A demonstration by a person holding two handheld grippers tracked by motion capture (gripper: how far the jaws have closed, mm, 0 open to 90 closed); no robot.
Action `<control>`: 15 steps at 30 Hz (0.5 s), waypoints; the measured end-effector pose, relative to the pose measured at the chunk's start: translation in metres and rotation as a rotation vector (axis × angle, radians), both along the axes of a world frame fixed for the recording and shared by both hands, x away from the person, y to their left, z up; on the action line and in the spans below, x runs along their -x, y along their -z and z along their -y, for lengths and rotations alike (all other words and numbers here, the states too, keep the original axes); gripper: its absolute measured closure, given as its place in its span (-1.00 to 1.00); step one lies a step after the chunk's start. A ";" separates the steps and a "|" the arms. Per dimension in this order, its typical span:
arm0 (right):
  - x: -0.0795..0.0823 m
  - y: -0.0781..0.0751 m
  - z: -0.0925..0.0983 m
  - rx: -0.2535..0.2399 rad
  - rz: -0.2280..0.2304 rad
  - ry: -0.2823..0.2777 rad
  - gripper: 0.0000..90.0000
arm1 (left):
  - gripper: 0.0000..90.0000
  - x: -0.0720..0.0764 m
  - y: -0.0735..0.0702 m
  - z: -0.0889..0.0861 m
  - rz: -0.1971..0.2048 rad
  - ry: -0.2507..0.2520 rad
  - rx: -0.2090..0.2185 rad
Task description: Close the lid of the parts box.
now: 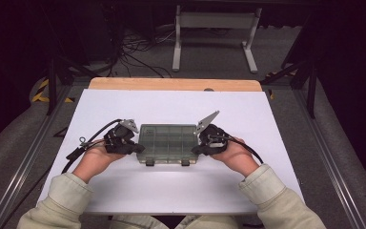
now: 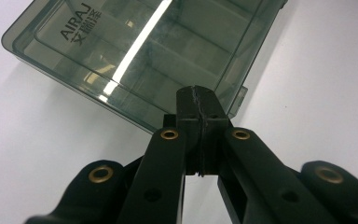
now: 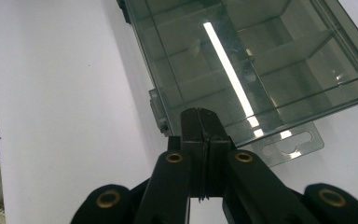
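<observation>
A smoky clear plastic organizer box (image 1: 167, 143) with inner dividers lies lid-down-closed in the middle of the white table top (image 1: 124, 102). My left gripper (image 1: 136, 149) rests at the box's left end, jaws pressed together, nothing between them. Up close, the left gripper (image 2: 198, 100) points its tip at the edge of the box (image 2: 140, 51) near a latch. My right gripper (image 1: 198, 149) sits at the box's right end, also shut and empty. In the right gripper view, the right gripper (image 3: 200, 122) touches the box (image 3: 261, 65) rim beside a hang tab (image 3: 291, 147).
Two dark latches (image 1: 150, 162) stick out from the box's front edge. A wooden board (image 1: 171, 84) shows behind the white top. Metal rails (image 1: 24, 162) run along both sides, and a white frame (image 1: 214, 28) stands on the floor beyond.
</observation>
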State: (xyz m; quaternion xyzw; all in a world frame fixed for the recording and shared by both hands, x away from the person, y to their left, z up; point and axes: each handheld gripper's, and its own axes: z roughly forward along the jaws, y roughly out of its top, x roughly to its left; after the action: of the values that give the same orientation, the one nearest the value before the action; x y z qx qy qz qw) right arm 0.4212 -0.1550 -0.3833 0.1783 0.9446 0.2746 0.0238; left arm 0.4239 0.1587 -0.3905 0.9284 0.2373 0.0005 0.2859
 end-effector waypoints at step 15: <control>0.006 0.004 0.002 -0.023 0.044 0.011 1.00 | 0.99 0.002 0.006 -0.007 0.003 -0.012 0.058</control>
State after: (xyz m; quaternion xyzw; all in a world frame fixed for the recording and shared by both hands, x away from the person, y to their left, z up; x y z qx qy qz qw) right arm 0.4148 -0.1572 -0.3870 0.1778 0.9396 0.2893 0.0441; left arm 0.4220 0.1655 -0.3964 0.9182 0.2425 -0.0032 0.3133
